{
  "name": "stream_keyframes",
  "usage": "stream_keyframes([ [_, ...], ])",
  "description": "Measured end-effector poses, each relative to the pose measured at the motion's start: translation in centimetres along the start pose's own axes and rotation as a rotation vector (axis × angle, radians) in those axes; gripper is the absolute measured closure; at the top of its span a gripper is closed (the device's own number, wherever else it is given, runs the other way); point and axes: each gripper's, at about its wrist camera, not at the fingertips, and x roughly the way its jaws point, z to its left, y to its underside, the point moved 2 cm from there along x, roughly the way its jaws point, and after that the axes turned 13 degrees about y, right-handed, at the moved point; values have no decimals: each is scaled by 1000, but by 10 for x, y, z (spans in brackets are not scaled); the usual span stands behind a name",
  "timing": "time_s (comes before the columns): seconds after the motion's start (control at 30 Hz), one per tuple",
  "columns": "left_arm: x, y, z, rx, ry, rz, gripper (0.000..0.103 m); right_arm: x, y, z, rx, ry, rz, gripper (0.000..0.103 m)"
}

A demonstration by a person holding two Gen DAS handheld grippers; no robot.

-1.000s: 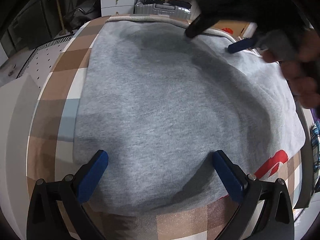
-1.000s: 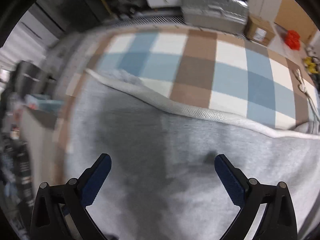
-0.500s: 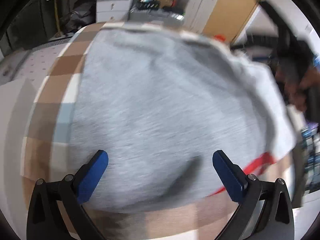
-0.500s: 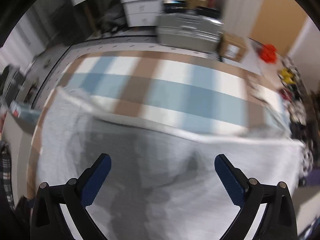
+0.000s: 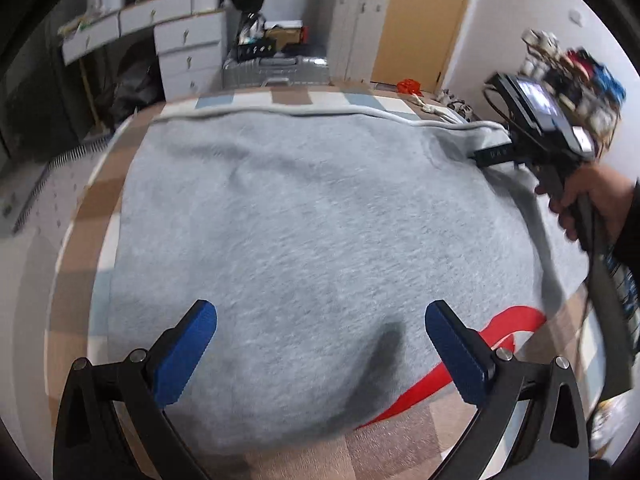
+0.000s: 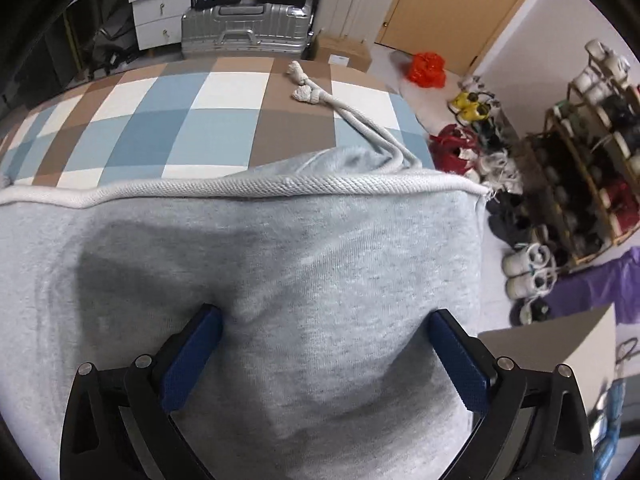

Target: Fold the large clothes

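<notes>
While the left gripper (image 5: 320, 344) hangs with its tongs wide apart, the grey sweatshirt (image 5: 304, 232) lies flat on the checked blanket (image 5: 80, 216). From the right wrist, the right gripper (image 6: 324, 356) presses its spread tongs onto the sweatshirt, near the white cord (image 6: 360, 128).

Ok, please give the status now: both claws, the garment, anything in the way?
Left claw open, over the gray sweatshirt. Right claw open, at its far corner. Sweatshirt flat on the checkered blanket. Drawstrings loose beyond the hem.
</notes>
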Motion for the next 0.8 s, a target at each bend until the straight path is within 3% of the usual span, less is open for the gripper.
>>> stream_keyframes([
  [0.1,-11,2,-13,8,8,-63,1,-17,-3,3,-57,58,-18,0],
  [0.17,-20,-2,-18,6,61,-130,1,-46,2,11,-64,-41,-123,0],
  [0.23,-20,-8,-24,15,121,-139,1,-76,14,16,-81,-139,-199,0],
  [0.27,-17,-9,-25,12,135,-131,1,-88,24,20,-96,-117,-226,0],
  [0.33,-7,-9,-27,-9,159,-96,1,-96,43,28,-127,12,-243,0],
  [0.43,19,-9,-28,-52,142,-8,1,-79,65,36,-170,-23,-171,0],
  [0.5,37,-6,-29,-53,83,73,2,-74,75,27,-119,-49,-149,0],
  [0.57,42,-5,-36,-8,25,92,1,-77,85,3,15,-123,-130,0],
  [0.67,39,-8,-32,-35,37,102,1,-80,120,-41,264,-379,-59,0],
  [0.7,35,-9,-30,-46,39,89,1,-80,138,-56,348,-512,-33,0],
  [0.8,18,-10,-25,-86,30,51,1,-76,179,-88,523,-672,3,0],
])
